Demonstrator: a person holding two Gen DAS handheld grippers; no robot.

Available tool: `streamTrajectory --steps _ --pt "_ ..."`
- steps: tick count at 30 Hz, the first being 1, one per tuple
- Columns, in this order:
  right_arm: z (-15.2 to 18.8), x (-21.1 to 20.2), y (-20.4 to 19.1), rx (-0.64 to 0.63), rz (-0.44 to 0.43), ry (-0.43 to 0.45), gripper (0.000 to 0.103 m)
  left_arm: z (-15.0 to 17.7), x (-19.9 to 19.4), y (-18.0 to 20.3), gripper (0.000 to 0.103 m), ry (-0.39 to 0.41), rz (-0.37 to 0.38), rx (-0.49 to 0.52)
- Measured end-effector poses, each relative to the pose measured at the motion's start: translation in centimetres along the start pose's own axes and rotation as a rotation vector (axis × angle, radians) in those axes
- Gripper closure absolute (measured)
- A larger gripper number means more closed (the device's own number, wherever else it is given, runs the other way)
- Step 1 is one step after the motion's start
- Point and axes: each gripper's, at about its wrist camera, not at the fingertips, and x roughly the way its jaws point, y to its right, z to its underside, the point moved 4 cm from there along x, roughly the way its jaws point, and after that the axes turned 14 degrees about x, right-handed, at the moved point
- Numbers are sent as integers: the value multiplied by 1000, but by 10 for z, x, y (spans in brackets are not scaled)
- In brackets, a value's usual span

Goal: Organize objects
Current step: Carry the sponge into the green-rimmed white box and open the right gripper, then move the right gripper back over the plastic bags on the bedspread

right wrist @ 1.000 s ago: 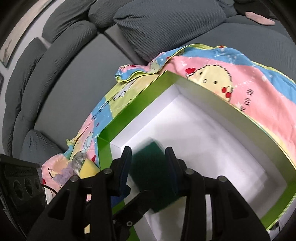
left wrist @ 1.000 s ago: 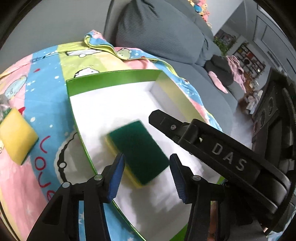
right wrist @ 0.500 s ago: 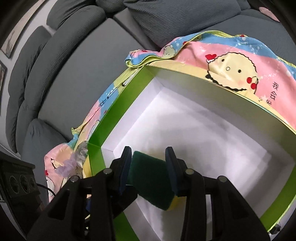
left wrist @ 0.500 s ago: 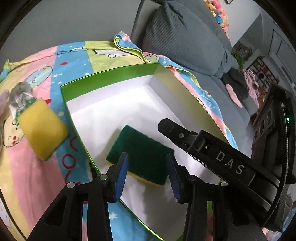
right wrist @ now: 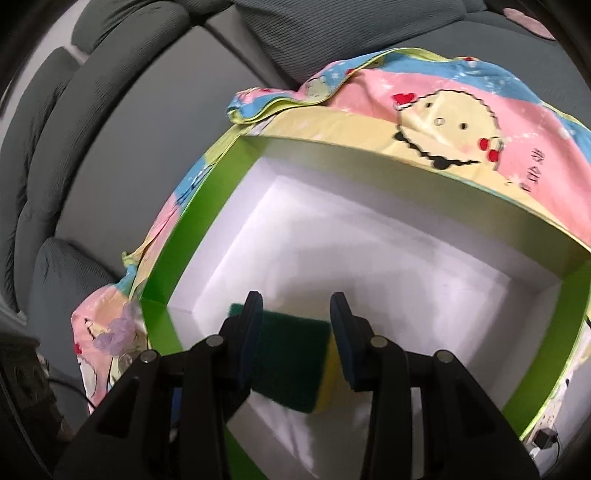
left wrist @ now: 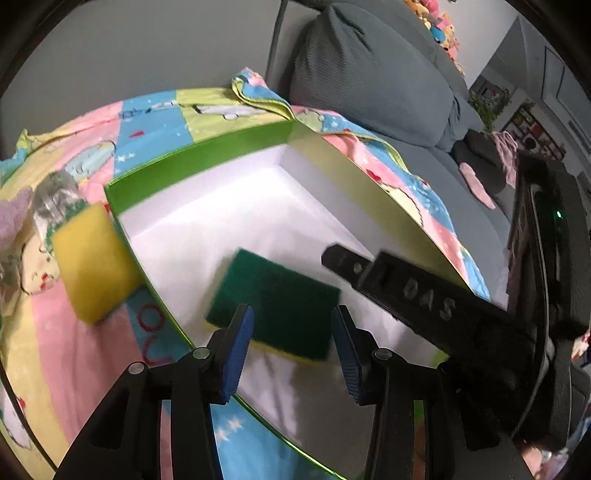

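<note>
The green-topped sponge (left wrist: 275, 301) lies flat in the green box (left wrist: 207, 162). My left tongs (left wrist: 291, 341) are at their narrowest and hold nothing, and my right tongs (right wrist: 295, 338) hang slack above it. Next is the yellow sponge (left wrist: 90, 262) at nine o'clock, outside the wall — I would spread the left jaws first, then straddle it squarely.

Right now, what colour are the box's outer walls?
Bright green, white inside; the box shows best in the right wrist view.

Grey sofa (left wrist: 373, 70) with ribbed cushions at twelve o'clock, under a pastel cartoon blanket (left wrist: 155, 122). Plush toys (left wrist: 441, 26) at one o'clock, potted plant (left wrist: 484, 107) and cluttered shelves (left wrist: 535, 134) at two. Pink garment (left wrist: 476, 186) lying at three.
</note>
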Motion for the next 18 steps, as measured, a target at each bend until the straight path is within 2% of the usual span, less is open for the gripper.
streamTrajectory --steps 5,10,14,16,18 --pt "-6 -15 11 20 26 42 66 13 -4 21 57 -37 90 -20" --pt "-8 -20 18 85 0 38 66 18 -7 22 58 -20 130 -54" --pt "-7 -26 23 171 -21 41 70 21 -13 18 58 -17 119 -16" --pt "-3 -26 24 191 15 48 73 23 -15 16 61 -20 99 6" --pt "3 -27 25 194 69 64 76 23 -20 13 69 -7 44 31"
